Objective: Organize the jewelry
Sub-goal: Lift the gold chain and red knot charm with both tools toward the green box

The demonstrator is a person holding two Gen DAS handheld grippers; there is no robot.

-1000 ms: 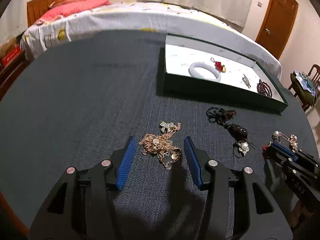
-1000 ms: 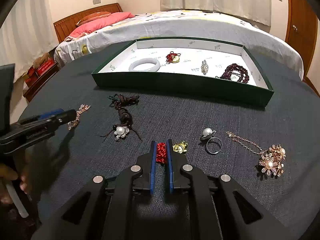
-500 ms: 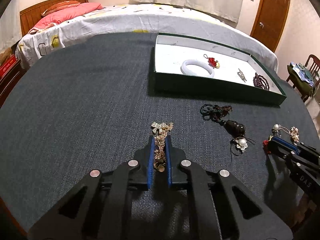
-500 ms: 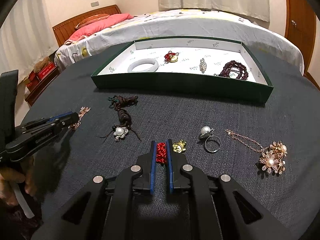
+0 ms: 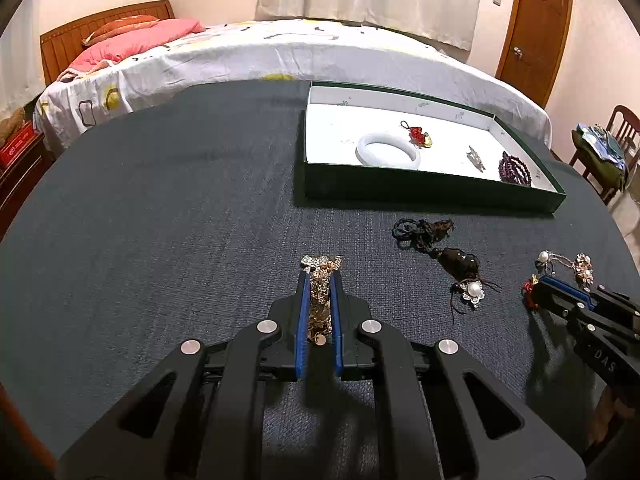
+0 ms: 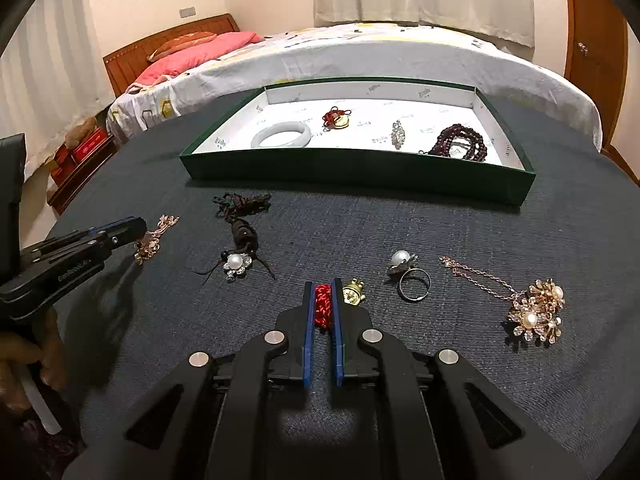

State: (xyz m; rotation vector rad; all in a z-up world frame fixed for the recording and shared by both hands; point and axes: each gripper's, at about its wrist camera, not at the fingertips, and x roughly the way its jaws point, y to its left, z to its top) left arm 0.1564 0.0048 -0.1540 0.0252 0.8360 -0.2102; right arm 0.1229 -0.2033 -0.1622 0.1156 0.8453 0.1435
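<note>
On a dark blue-grey cloth-covered table (image 5: 160, 240), in the left wrist view, the left gripper (image 5: 319, 280) is seen at bottom centre w/ its blue-lined jaws clenched on a gold chain necklace (image 5: 320, 300); part of the chain spills past the fingertips onto the cloth. To the right, a black cord pendant w/ a pearl flower (image 5: 460, 268) is laid on the cloth. Beyond it, at far right, the right gripper (image 5: 538, 286) is seen side-on, closed, a bit of red showing at its tip. A green tray w/ white lining (image 5: 400, 188) is set further back on the table, well apart from both grippers; inside it a white bangle (image 5: 388, 150), a red-and-gold charm (image 5: 418, 136), a small silver piece (image 5: 476, 158) and a dark red bead bracelet (image 5: 516, 168) are held. A bed (image 5: 280, 52) is seen behind the table.

In the right wrist view, the right gripper (image 6: 322, 286) is shown w/ jaws clenched on a red knotted cord (image 6: 322, 306); a gold bell charm (image 6: 354, 292) lies just beside the right fingertip, apparently attached to the cord. Nearby on the cloth, a pearl ring (image 6: 408, 276) and a gold flower brooch w/ pearls on a chain (image 6: 536, 312) are laid to the right. At left, the left gripper (image 6: 142, 232) is seen side-on, gripped by a person's hand (image 6: 24, 364), w/ gold chain at its tip.
</note>
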